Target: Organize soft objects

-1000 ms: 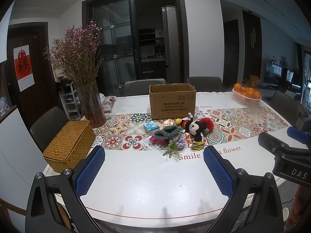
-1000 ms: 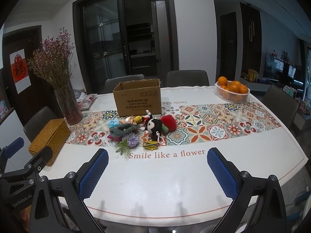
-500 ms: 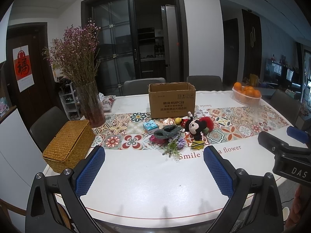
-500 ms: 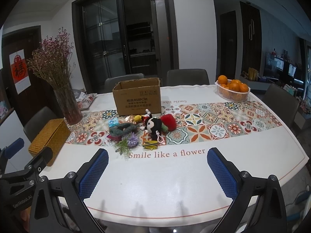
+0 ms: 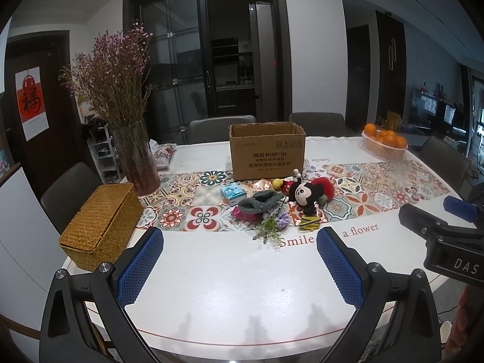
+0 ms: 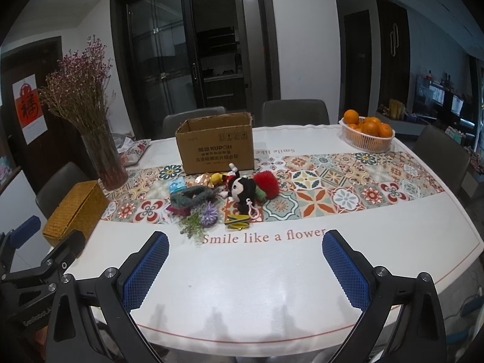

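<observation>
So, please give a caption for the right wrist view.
Open right gripper faces a heap of toys before a cardboard box.

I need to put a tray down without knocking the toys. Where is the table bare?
Bare: the white strip between the near edge and the "Smile like a flower" lettering, and the runner stretch between the plush mouse and the orange basket. Crowded: the toy pile in front of the cardboard box.

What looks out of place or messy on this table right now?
A jumble of small things lies in front of the open cardboard box: the mouse plush toppled on its side, a grey knit piece and a purple flower sprig strewn across the runner. Nothing looks spilled or damaged.
</observation>
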`<action>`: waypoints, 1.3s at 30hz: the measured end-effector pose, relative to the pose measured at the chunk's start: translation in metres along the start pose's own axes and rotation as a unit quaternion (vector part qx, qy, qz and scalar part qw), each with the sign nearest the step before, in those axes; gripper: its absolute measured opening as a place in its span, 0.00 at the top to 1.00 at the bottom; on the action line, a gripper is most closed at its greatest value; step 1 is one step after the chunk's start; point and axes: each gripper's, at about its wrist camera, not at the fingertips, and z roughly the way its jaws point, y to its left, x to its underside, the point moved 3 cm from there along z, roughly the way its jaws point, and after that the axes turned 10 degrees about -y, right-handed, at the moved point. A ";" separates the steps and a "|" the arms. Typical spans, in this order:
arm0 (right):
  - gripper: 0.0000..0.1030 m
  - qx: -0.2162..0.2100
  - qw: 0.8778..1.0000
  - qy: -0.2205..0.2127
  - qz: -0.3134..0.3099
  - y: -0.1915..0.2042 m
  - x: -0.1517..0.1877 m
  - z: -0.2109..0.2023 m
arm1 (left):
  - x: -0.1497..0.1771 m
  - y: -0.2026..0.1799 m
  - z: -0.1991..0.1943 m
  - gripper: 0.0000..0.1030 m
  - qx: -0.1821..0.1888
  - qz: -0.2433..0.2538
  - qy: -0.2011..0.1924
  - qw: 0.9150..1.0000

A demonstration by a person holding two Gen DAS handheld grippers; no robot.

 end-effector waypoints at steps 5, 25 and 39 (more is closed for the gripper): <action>0.00 -0.006 1.000 0.019 -0.001 0.009 0.000 0.025 | 0.002 0.009 0.018 0.00 0.000 0.002 0.007 1.000; 0.00 0.015 0.993 0.111 0.038 0.031 0.003 0.156 | -0.002 0.032 0.148 0.03 0.079 0.024 0.056 0.995; 0.01 0.059 0.981 0.172 0.065 0.031 0.036 0.214 | 0.020 0.018 0.218 0.18 0.147 0.173 0.051 0.973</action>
